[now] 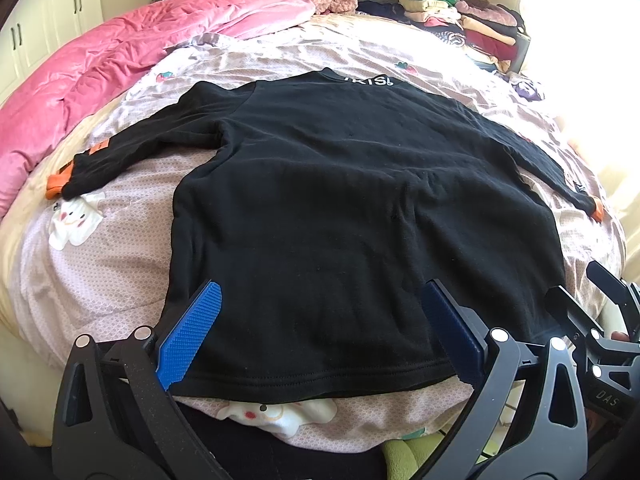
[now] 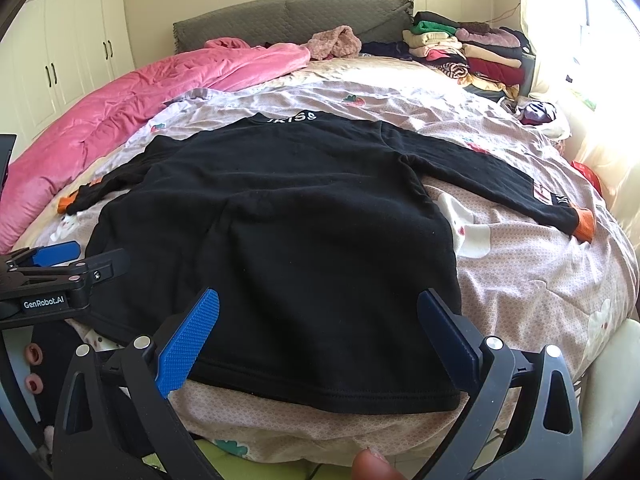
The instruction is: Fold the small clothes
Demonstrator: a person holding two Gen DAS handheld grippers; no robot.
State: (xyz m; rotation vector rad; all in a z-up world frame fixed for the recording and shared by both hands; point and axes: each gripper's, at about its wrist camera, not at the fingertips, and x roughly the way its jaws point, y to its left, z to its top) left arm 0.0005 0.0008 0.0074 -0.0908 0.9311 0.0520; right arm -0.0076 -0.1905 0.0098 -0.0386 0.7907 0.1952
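Note:
A black long-sleeved shirt [image 1: 340, 208] with orange cuffs lies flat, spread out on the bed, hem toward me and collar with white lettering at the far end. It also shows in the right wrist view [image 2: 288, 232]. Its sleeves stretch out to the left [image 1: 120, 156] and right [image 2: 500, 180]. My left gripper [image 1: 320, 332] is open and empty, hovering over the hem's left part. My right gripper [image 2: 320, 332] is open and empty over the hem's right part. Each gripper shows at the edge of the other's view.
The bed sheet [image 1: 100, 264] is pale pink with cartoon prints. A pink quilt [image 1: 100, 68] is bunched along the left side. A pile of folded clothes [image 2: 472, 52] sits at the far right by the headboard [image 2: 288, 16]. White wardrobes [image 2: 60, 52] stand to the left.

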